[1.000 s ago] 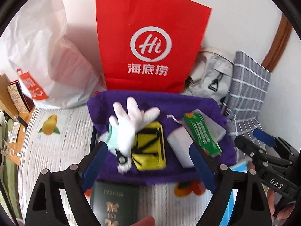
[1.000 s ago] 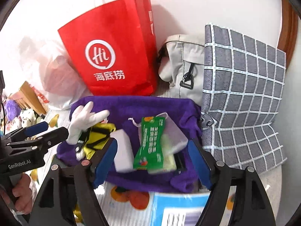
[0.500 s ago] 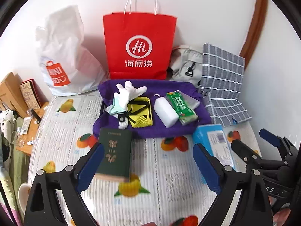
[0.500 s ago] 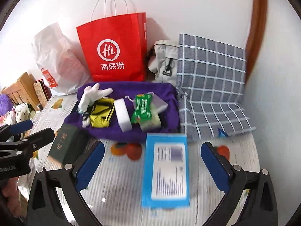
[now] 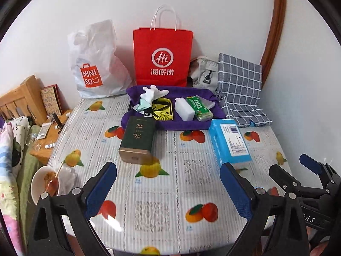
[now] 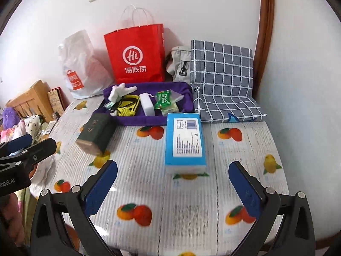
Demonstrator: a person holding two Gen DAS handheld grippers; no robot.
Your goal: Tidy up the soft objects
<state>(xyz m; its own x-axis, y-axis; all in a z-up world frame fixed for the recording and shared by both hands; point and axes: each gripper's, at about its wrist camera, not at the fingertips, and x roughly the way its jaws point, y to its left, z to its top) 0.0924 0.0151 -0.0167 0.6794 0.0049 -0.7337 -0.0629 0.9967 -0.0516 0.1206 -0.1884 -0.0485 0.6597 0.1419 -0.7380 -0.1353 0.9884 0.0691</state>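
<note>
Now both grippers stand back from the purple fabric tray (image 5: 170, 125) at 12 o'clock: left gripper (image 5: 168, 188) and right gripper (image 6: 173, 186) have just been opening, nothing between them. The white plush glove (image 5: 150, 95) stays in the tray.

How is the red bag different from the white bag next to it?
The red bag is stiff paper standing straight and square; the white bag is thin plastic, crumpled and slumped. The red bag has white string handles sticking up and a round white logo; the white bag shows an orange-red square logo, and no such string handles show. Both stand against the wall at the back of the table, behind the purple cloth.
</note>
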